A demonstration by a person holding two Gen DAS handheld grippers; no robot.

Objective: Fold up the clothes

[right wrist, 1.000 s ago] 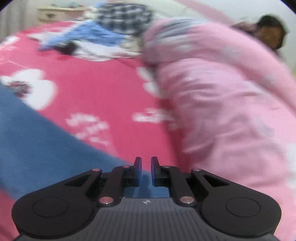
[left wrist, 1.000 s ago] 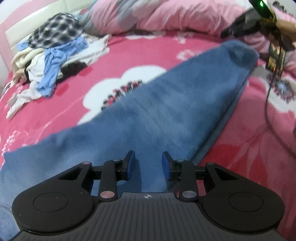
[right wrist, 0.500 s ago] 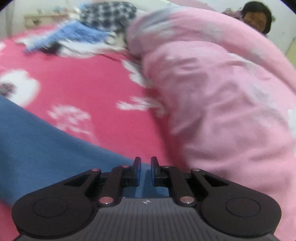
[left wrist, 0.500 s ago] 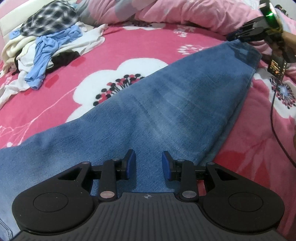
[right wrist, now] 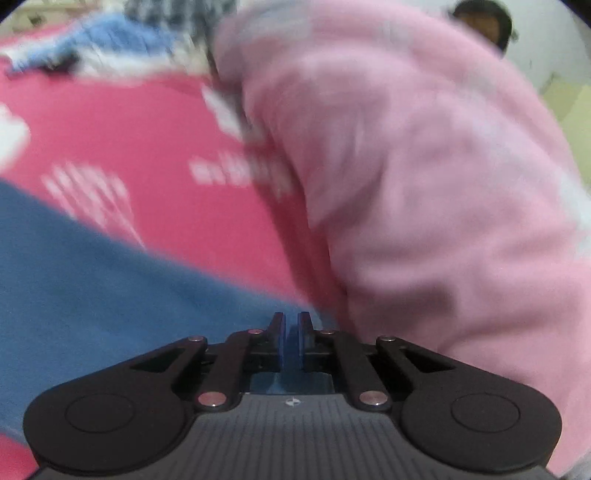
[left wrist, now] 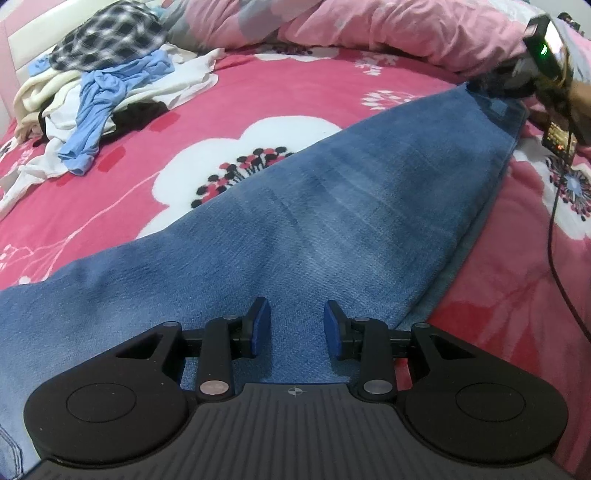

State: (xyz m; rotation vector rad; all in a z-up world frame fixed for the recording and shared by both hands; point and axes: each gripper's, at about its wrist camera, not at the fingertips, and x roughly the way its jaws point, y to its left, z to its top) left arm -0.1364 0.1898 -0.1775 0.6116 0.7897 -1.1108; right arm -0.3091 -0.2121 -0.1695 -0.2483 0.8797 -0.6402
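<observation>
Nearest the left wrist camera, the left gripper [left wrist: 294, 325] hung over the jeans [left wrist: 332, 206] with its blue pads [left wrist: 260, 325] apart and nothing pinched between them; only flat denim showed in the gap. The jeans lay spread across the bed [left wrist: 258, 92], on its pink floral cover, running from the near left corner of that view up to the far right, with a second layer's edge peeking out along the right side.

In the right wrist view, which was blurred, the right gripper [right wrist: 291, 341] had just been closing, and its pads stood almost together, a thin slit left between them. Blue denim [right wrist: 92, 295] filled the lower left of that view and showed through the slit, but whether any cloth was actually caught there could not be told. From the left wrist camera the same gripper [left wrist: 495, 83] sat at the far corner of the jeans, a green light on its body and a cable [left wrist: 554, 236] trailing down.

Farther off, a pile of clothes [left wrist: 96, 85] lay at the far left of the bed, a plaid garment [left wrist: 107, 33] on top and a light blue one [left wrist: 99, 110] draped over white pieces. A pink quilt [left wrist: 388, 29] was bunched along the far edge.
</observation>
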